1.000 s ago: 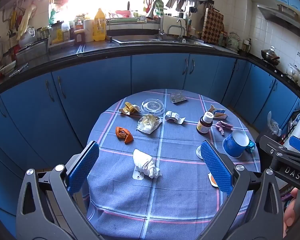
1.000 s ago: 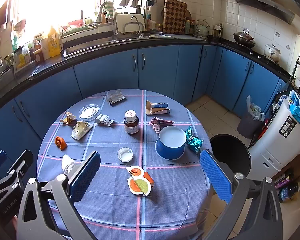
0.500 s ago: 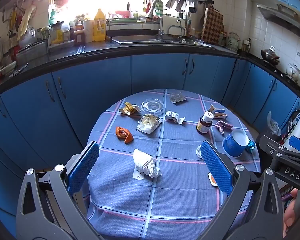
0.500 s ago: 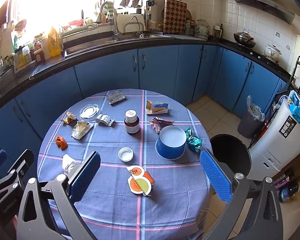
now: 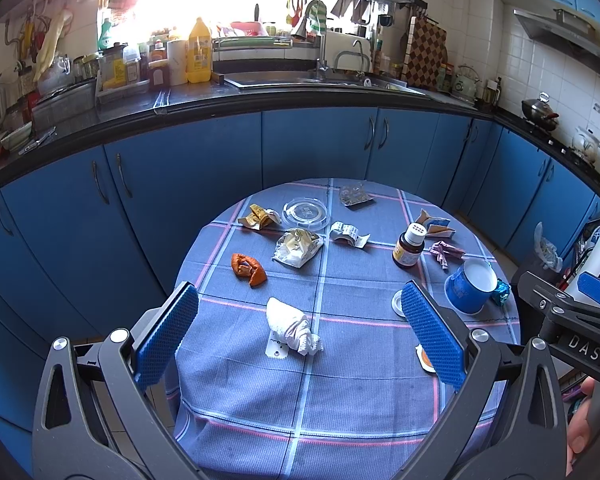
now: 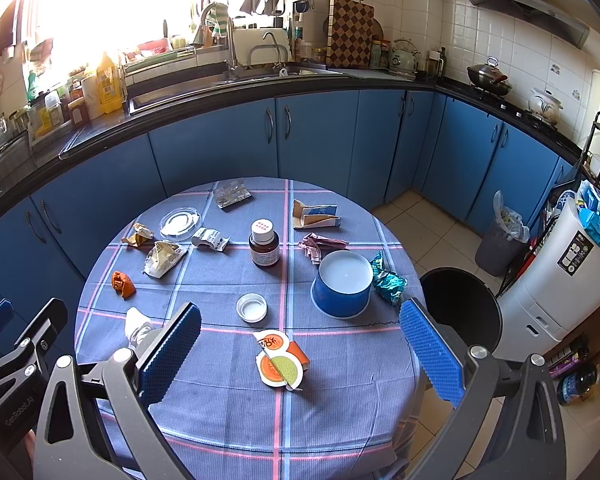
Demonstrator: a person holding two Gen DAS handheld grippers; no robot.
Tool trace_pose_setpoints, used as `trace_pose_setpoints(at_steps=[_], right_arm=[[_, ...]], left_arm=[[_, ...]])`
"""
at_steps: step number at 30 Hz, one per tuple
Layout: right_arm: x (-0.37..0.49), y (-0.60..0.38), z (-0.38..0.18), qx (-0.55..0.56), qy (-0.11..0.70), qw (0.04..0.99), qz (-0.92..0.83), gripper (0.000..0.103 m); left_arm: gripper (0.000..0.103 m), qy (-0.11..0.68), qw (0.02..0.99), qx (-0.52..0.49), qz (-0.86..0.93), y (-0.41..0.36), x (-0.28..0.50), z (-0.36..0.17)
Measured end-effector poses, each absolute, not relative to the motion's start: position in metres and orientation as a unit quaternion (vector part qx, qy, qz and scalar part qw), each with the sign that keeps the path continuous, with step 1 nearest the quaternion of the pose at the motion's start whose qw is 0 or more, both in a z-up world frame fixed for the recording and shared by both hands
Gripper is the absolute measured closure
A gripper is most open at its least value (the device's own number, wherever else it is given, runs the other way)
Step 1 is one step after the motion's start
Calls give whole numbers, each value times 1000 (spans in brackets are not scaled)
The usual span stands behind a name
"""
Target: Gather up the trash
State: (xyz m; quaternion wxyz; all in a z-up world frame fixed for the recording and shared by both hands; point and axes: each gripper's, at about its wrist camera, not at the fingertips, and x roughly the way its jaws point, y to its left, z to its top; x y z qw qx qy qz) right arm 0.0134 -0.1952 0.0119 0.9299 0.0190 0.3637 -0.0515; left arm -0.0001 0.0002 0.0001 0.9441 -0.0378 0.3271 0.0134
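Left gripper (image 5: 300, 332) and right gripper (image 6: 300, 350) both spread wide, empty, above the round table's (image 6: 388, 408) near edge. Crumpled tissue (image 5: 294, 330) at 12 o'clock of left gripper; black bin (image 6: 460, 304) just beside the table's 3 o'clock edge.

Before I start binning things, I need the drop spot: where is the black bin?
In the right wrist view, the black bin stands on the floor at the table's right edge, just beyond the teal foil wrapper and blue cup.
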Motion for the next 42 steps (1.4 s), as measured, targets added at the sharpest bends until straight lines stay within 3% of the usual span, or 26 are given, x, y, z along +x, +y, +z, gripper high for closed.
trace_pose_setpoints(at_steps=[36, 42], right_arm=[[12, -196, 12, 19, 363, 930, -51, 6], [16, -195, -4, 44, 354, 934, -25, 6]], left_arm=[[3, 329, 944, -39, 13, 0, 0, 0], [3, 335, 941, -51, 12, 1, 6, -21]])
